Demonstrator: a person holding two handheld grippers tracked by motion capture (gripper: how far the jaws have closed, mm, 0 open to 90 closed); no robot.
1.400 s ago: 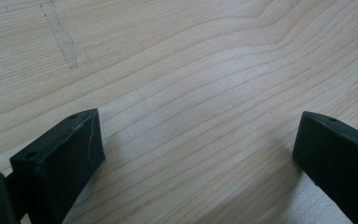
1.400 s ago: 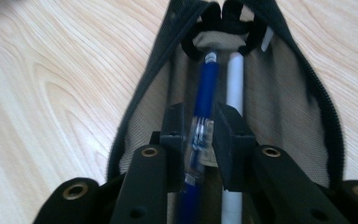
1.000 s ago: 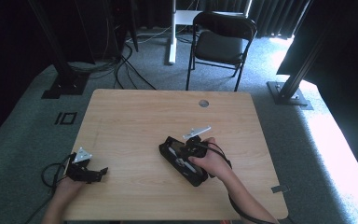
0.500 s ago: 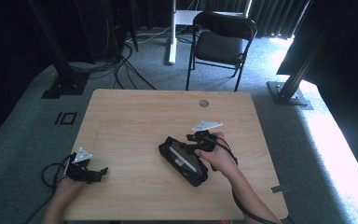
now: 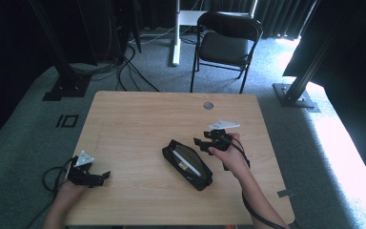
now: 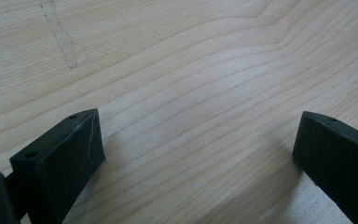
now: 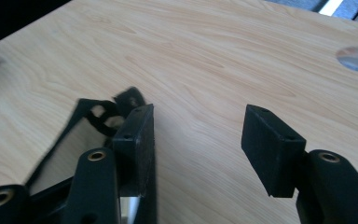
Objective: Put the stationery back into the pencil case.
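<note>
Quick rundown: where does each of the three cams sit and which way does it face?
High view: above the person's side, looking forward and down at the table; forearms, left gripper, right gripper.
Left gripper view: on that gripper, facing bare tabletop between open jaws.
Right gripper view: on that gripper, facing the tabletop, open jaws.
Shared: black pouch, cable hole.

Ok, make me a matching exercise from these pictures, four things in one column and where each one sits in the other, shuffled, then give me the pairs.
Things:
1. flat black zip pouch
2. left gripper
3. round hole in the wooden table top
4. black folding chair

Places:
A. on the floor beyond the table's far edge
B. near the table's far edge, right of the middle
C. by the table's near left corner, jaws open
D. lying slantwise mid-table, just left of the right gripper

Pairs: 1-D, 2-C, 3-B, 4-A
</note>
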